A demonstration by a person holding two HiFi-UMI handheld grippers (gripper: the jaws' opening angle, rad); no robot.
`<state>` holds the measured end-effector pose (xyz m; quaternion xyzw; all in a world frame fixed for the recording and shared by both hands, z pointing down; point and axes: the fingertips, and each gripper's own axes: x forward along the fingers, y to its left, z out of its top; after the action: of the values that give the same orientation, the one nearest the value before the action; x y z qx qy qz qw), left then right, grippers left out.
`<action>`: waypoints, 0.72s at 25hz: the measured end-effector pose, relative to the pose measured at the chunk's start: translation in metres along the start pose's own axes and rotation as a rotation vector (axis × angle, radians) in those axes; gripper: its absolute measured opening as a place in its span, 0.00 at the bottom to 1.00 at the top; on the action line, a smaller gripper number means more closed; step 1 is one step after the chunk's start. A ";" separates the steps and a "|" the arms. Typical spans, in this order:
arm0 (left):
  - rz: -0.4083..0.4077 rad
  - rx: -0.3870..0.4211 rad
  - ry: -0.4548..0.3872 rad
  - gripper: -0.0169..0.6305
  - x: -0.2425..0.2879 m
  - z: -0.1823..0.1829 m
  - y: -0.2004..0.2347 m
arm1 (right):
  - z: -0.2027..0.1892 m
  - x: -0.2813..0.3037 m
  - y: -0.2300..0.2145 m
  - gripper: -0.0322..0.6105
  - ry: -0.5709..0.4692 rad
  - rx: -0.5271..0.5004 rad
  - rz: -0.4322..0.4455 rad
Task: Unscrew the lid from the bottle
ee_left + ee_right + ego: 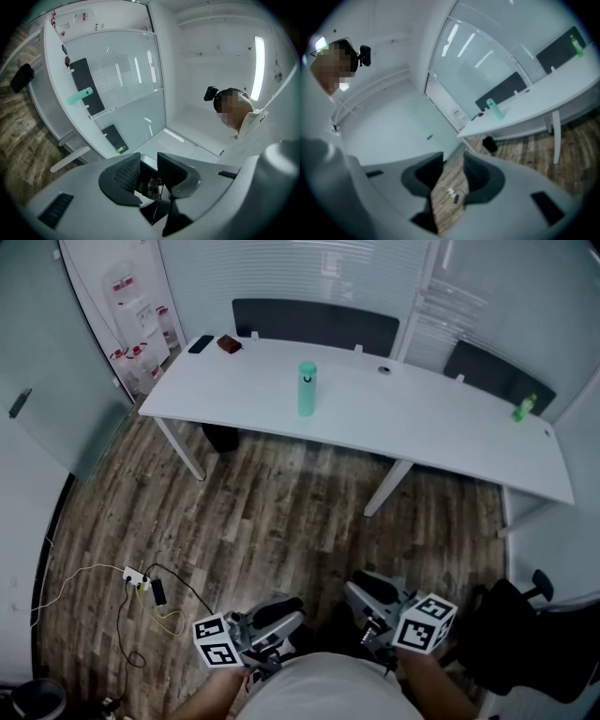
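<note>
A teal bottle [307, 390] with its lid [307, 367] on stands upright in the middle of the long white table [450, 432]. It also shows small and far off as the bottle [78, 97] in the left gripper view and the bottle [495, 109] in the right gripper view. Both grippers are held low, close to the person's body and well short of the table. My left gripper [284, 615] [148, 164] has a narrow gap between its jaws with nothing in it. My right gripper [364, 592] [453, 171] is open too, with only floor showing between its fingers.
A dark phone [201, 343] and a brown wallet-like thing [229, 344] lie at the table's far left corner; a small green bottle [523, 409] stands at its right end. Black chairs [315, 324] stand behind it. A power strip [139, 577] with cables lies on the wooden floor; an office chair [525, 634] is at lower right.
</note>
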<state>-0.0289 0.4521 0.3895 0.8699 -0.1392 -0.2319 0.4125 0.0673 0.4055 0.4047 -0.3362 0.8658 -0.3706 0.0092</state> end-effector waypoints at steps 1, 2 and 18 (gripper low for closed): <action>0.002 -0.004 0.000 0.20 0.000 0.000 0.002 | -0.001 0.002 -0.002 0.25 0.006 0.002 -0.003; 0.005 -0.007 0.000 0.20 0.000 0.001 0.005 | -0.001 0.003 -0.005 0.25 0.011 0.005 -0.005; 0.129 0.052 -0.082 0.20 0.074 0.066 0.085 | 0.087 0.074 -0.090 0.25 0.054 0.026 0.110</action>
<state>-0.0039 0.3242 0.3978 0.8593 -0.2178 -0.2368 0.3976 0.0852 0.2618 0.4171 -0.2777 0.8781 -0.3896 0.0103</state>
